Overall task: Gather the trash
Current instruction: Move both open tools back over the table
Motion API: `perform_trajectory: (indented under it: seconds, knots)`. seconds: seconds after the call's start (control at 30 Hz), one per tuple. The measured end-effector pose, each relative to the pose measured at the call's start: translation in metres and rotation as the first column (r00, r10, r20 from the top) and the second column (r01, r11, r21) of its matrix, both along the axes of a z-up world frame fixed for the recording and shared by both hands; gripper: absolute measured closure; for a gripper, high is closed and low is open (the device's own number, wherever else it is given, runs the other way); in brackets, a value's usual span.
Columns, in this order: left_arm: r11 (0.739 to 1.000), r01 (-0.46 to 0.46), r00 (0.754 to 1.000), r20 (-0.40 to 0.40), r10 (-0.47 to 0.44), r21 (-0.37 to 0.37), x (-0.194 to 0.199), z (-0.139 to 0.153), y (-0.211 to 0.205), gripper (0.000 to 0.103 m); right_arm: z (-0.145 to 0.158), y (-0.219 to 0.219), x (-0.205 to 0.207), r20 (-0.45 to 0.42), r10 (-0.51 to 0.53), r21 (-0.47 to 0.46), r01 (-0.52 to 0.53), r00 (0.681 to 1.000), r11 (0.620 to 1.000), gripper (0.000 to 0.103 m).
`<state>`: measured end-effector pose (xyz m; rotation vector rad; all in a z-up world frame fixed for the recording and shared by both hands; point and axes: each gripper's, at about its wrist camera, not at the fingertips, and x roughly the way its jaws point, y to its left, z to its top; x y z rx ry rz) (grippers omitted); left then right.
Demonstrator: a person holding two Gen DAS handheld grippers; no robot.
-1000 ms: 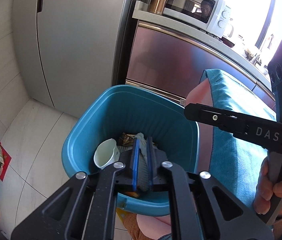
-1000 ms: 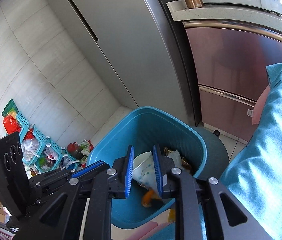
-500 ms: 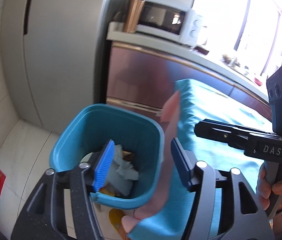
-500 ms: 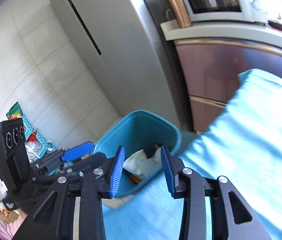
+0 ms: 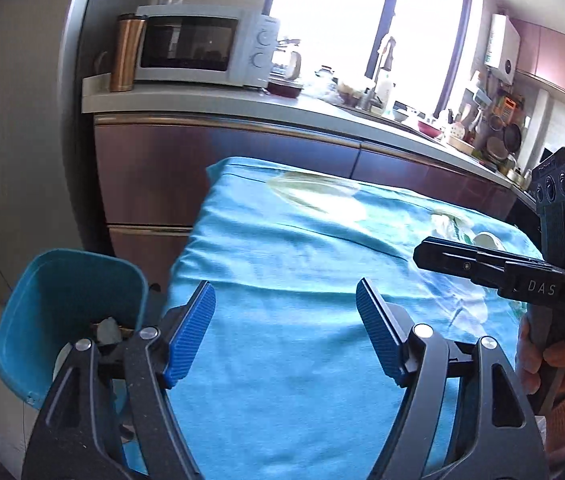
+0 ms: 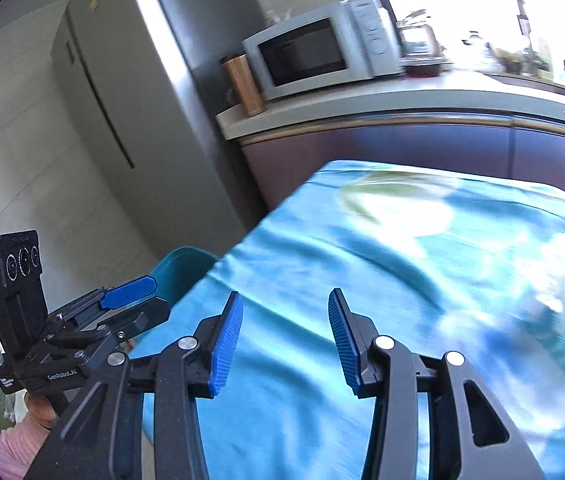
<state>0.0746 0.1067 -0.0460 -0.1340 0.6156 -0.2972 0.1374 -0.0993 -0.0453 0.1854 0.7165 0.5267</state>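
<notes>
Both tongs, left point(image 5: 285, 330) and right point(image 6: 285, 338), have dropped their trash, left the bin point(image 5: 42, 304), jaws opening empty.

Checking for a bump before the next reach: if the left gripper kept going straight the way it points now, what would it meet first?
Most likely the blue cloth covering the table. The left gripper angles down at it with its jaws opening and nothing between them. The white cup lies farther right, off that line, though depth is hard to judge.

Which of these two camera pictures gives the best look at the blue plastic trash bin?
The left wrist view. There the blue plastic trash bin shows its open mouth, inner walls and some trash at the bottom, beside the table's turquoise cloth. The right wrist view shows only a sliver of its rim, peeking out behind the cloth edge and the left gripper.
</notes>
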Motion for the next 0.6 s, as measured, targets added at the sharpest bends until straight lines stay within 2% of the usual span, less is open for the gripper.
perform_trajectory:
  seconds: [0.3, 0.47, 0.6]
  knots:
    - [0.985, 0.165, 0.986, -0.015, -0.164, 0.047, 0.02, 0.003, -0.094, 0.033, -0.006, -0.091, -0.021, 0.014, -0.21, -0.02, 0.21, 0.978, 0.977, 0.058]
    - [0.965, 0.255, 0.967, -0.038, -0.252, 0.066, 0.043, 0.001, -0.142, 0.035, -0.011, -0.131, -0.027, 0.029, -0.301, -0.038, 0.302, 0.953, 0.952, 0.051]
    - [0.947, 0.314, 0.949, -0.063, -0.31, 0.071, 0.063, -0.001, -0.178, 0.037, -0.018, -0.148, -0.022, 0.024, -0.347, -0.057, 0.348, 0.938, 0.936, 0.051]
